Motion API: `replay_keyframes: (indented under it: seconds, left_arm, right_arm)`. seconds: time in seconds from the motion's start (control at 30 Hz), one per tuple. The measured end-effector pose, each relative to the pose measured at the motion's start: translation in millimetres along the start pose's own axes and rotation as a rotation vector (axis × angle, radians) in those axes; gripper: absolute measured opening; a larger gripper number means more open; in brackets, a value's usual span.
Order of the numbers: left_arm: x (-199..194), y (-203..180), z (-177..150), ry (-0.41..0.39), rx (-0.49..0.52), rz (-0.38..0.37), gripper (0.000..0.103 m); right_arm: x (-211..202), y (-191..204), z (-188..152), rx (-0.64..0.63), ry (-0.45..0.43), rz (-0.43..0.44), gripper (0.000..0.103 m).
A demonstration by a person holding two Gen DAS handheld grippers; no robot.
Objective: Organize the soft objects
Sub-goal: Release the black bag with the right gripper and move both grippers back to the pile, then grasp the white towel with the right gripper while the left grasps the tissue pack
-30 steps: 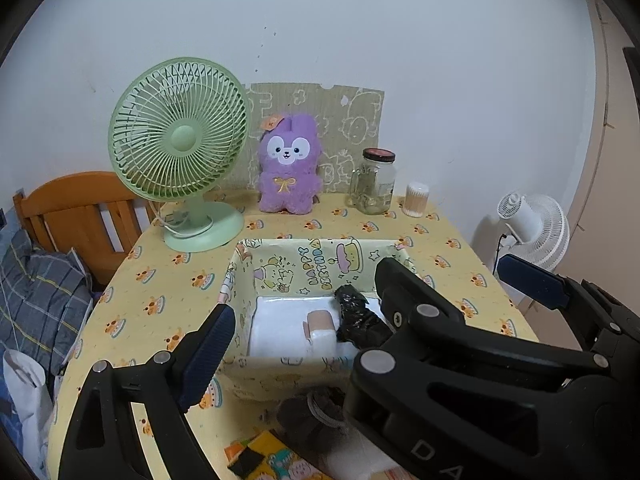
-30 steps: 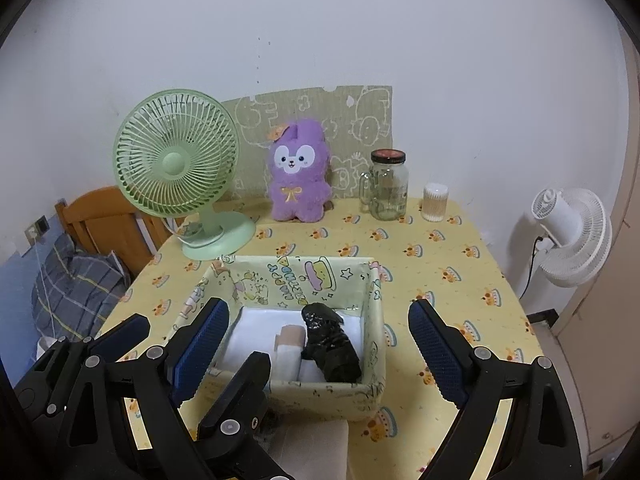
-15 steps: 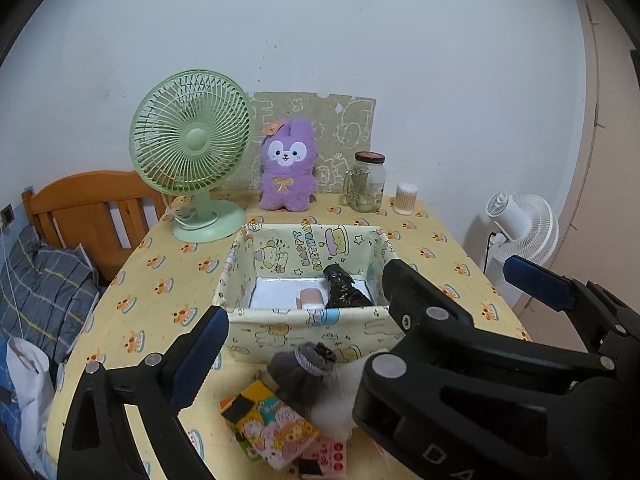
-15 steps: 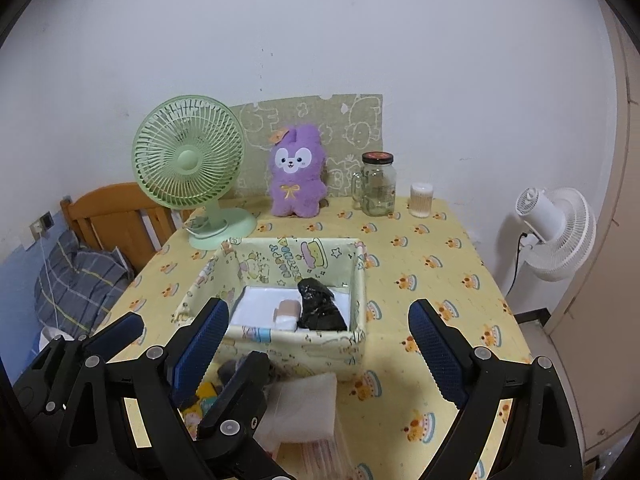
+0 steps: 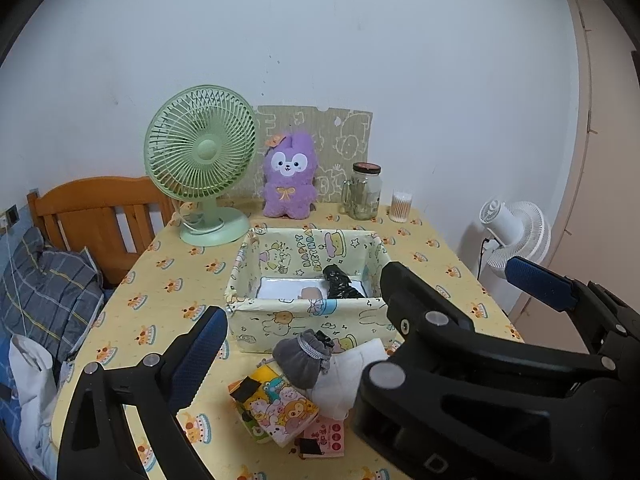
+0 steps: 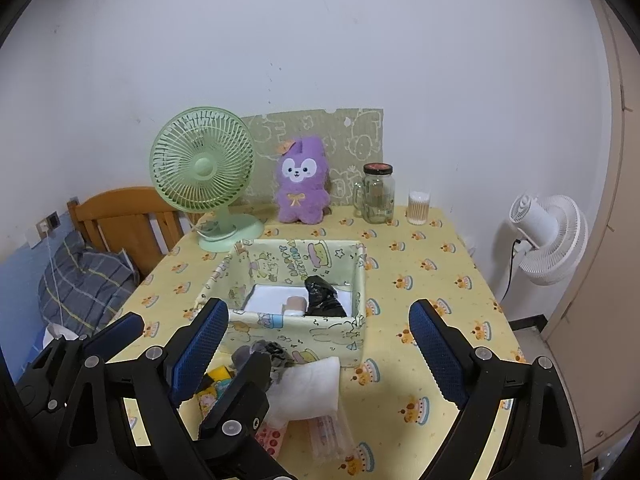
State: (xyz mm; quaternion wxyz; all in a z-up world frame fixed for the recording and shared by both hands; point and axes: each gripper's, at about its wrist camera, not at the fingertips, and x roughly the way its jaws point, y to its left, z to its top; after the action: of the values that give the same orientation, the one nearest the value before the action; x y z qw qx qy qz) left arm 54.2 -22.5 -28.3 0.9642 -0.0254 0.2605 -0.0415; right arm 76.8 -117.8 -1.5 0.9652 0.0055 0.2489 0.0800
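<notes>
A cartoon-print fabric box (image 5: 312, 316) (image 6: 336, 330) stands mid-table. Inside lie a white folded cloth (image 5: 280, 292), a small beige roll (image 6: 295, 303) and a black crumpled item (image 5: 340, 286) (image 6: 322, 298). In front of the box lie a grey drawstring pouch (image 5: 304, 356) (image 6: 262, 354), a white folded cloth (image 5: 344, 380) (image 6: 308, 384), a colourful cartoon pack (image 5: 276, 404) and a pink packet (image 5: 324, 438). My left gripper (image 5: 296, 340) is open and empty above these items. My right gripper (image 6: 320, 352) is open and empty, just right of the left one.
At the table's back stand a green desk fan (image 5: 202, 164), a purple plush rabbit (image 5: 289, 178), a glass jar (image 5: 364, 192) and a cotton-swab tub (image 5: 401, 205). A wooden chair (image 5: 100, 216) is left, a white floor fan (image 6: 548, 236) right.
Both grippers have pulled back and up from the box, so the pile in front of it has come into view. Both stay open and empty.
</notes>
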Motion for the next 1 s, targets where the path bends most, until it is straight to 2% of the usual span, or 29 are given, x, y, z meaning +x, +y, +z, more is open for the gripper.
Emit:
replay_keyframes:
  seconds: [0.27, 0.47, 1.0]
  left_arm:
    - [-8.5, 1.7, -8.2, -0.010, -0.005, -0.010, 0.100]
    - [-10.6, 2.8, -16.9, -0.039, 0.013, 0.017, 0.103]
    - [15.7, 9.5, -50.9, 0.008, -0.014, 0.003, 0.103]
  right_arm:
    - [-14.2, 5.6, -10.0, 0.003, -0.025, -0.011, 0.099]
    - [-15.4, 6.0, -18.8, 0.006, -0.027, -0.010, 0.100]
    - [5.3, 4.9, -53.1, 0.024, -0.022, -0.023, 0.101]
